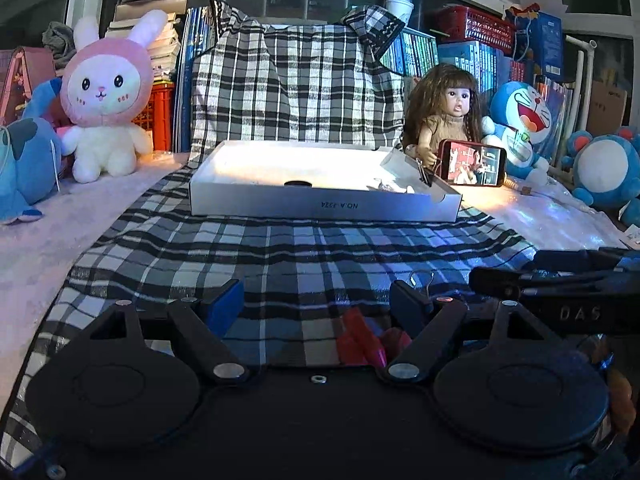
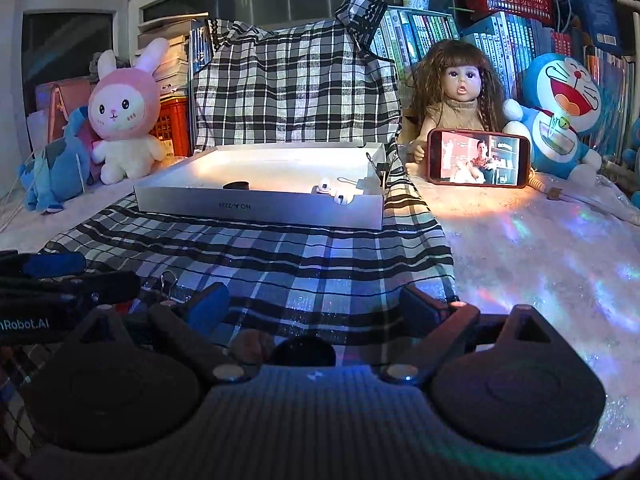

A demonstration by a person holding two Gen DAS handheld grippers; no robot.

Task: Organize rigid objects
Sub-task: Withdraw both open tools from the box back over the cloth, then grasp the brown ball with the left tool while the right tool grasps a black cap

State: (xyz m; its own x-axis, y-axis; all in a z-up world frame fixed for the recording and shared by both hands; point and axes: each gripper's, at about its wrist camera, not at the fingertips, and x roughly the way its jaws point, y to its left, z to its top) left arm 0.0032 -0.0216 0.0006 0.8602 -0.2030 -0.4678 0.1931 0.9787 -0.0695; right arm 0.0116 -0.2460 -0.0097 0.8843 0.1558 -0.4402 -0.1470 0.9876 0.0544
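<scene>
A shallow white box (image 1: 320, 204) (image 2: 260, 210) sits on the plaid cloth (image 1: 280, 248) (image 2: 300, 264) ahead of both grippers. It holds a black round thing (image 2: 237, 186), small white pieces (image 2: 332, 194) and a binder clip (image 1: 423, 174). My left gripper (image 1: 316, 300) is open and empty; red objects (image 1: 360, 340) lie just under it and a binder clip (image 1: 425, 282) lies by its right finger. My right gripper (image 2: 316, 304) is open and empty; a dark round object (image 2: 302, 350) and a brownish one (image 2: 252, 344) lie close under it. The other gripper shows at the left edge (image 2: 60, 292).
A doll (image 2: 460, 96) sits behind a lit phone in a red case (image 2: 478, 158) to the right of the box. A bunny plush (image 1: 106, 96), blue plush toys (image 2: 560, 112) and stacked books (image 2: 500, 36) line the back. Shiny white cover (image 2: 540, 264) lies right.
</scene>
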